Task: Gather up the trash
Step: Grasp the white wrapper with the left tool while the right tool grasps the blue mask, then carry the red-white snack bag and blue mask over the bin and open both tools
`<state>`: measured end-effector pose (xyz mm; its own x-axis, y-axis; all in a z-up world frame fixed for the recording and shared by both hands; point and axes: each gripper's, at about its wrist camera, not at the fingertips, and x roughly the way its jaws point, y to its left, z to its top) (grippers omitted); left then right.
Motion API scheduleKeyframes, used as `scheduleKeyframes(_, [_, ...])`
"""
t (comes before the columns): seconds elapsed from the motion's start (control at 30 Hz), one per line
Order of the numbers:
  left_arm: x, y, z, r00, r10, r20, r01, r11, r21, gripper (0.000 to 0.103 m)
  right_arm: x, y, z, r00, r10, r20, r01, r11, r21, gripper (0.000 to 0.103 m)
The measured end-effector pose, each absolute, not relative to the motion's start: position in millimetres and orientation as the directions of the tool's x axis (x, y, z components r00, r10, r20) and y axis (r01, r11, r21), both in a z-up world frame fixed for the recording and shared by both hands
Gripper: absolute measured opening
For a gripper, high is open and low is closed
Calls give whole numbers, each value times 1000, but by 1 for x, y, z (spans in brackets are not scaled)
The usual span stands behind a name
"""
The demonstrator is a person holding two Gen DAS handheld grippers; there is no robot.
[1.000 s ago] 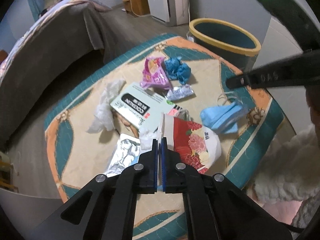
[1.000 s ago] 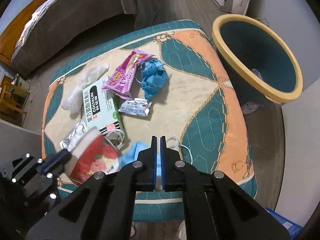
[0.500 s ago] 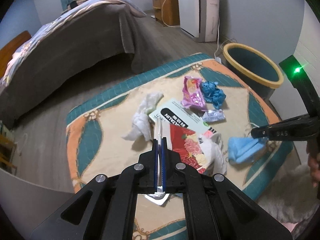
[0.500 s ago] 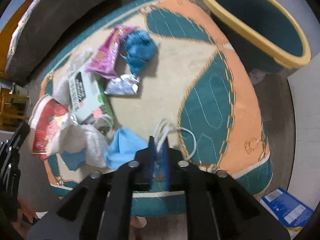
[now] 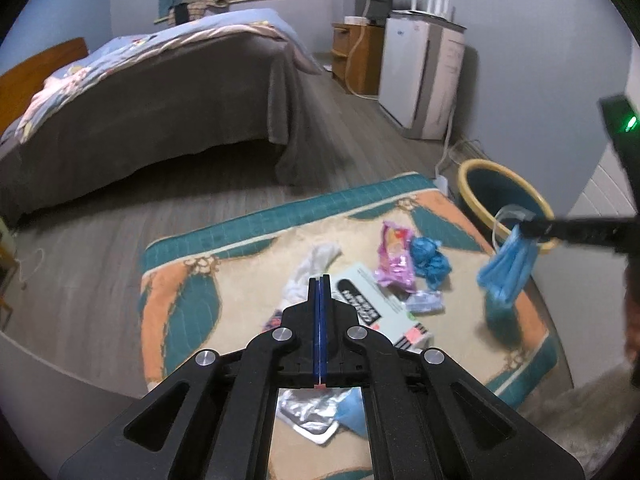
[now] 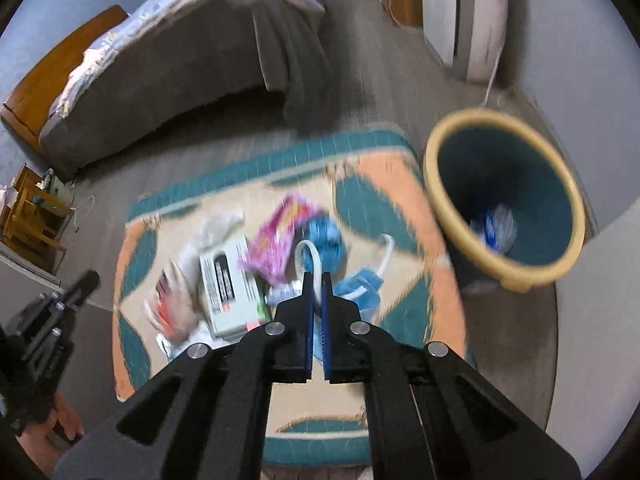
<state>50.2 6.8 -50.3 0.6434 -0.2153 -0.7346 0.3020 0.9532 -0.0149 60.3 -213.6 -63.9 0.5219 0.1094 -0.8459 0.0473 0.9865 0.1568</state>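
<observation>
- We see the blue face mask hanging from the right gripper, clear of the patterned cushion; its long axis runs nearly straight down, with the pinched end at the top and the free end below; one white ear loop curls up above the fingertips, in front of the yellow-rimmed bin.
- From the right wrist view, the mask drops beneath the right gripper, and an ear loop arches over the tips; the bin stands just beside the cushion's right edge, with some pale and blue trash at its bottom.
- We can read little writing; the pale box carries a black label with white letters, too blurred and skewed to spell out; the pink wrapper shows print that we cannot make out.
- The right gripper's jaws are clamped onto the mask, with only the fabric's thickness between the blue pads.
- The left gripper has its jaws pressed together; a thin pale edge shows at the base of the pads, and whether anything is pinched there we cannot tell; a red and white wrapper appears blurred near it in the right wrist view; below its frame lie a silver foil piece and a bit of blue.
</observation>
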Motion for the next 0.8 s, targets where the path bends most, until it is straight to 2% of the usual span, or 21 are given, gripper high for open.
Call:
scheduleKeyframes(0.17, [67,26,-80,579,-161,-800,230,973,-29,3,73,-219,-48,525,132,-841,5,987,158,3])
scheduleKeyframes(0.27, [72,31,-101,528,-148,-837,198,979,-48,23,76,-222,-50,518,161,-840,-11,983,182,2])
scheduleKeyframes(0.33, [72,28,-112,509,-134,-850,197,980,-37,53,80,-222,-57,505,186,-843,-12,978,209,3])
scheduleKeyframes(0.4, [73,26,-122,485,-133,-864,199,979,-39,56,85,-219,-62,493,187,-850,-16,978,206,3])
scheduleKeyframes(0.5, [78,24,-144,413,-99,-905,188,982,-22,55,90,-220,-65,487,192,-852,-20,978,209,3])
scheduleKeyframes(0.53, [79,22,-149,400,-88,-912,189,982,-12,47,91,-220,-65,488,195,-851,-20,977,212,3])
scheduleKeyframes(0.6, [81,21,-152,397,-90,-913,194,981,-12,41,95,-222,-63,491,202,-847,-18,975,221,2])
scheduleKeyframes(0.63, [81,21,-152,403,-85,-911,193,981,-7,11,95,-222,-62,494,204,-845,-17,974,225,2])
scheduleKeyframes(0.8, [85,22,-148,415,-69,-907,181,983,8,10,97,-232,-49,527,200,-826,-12,974,228,2])
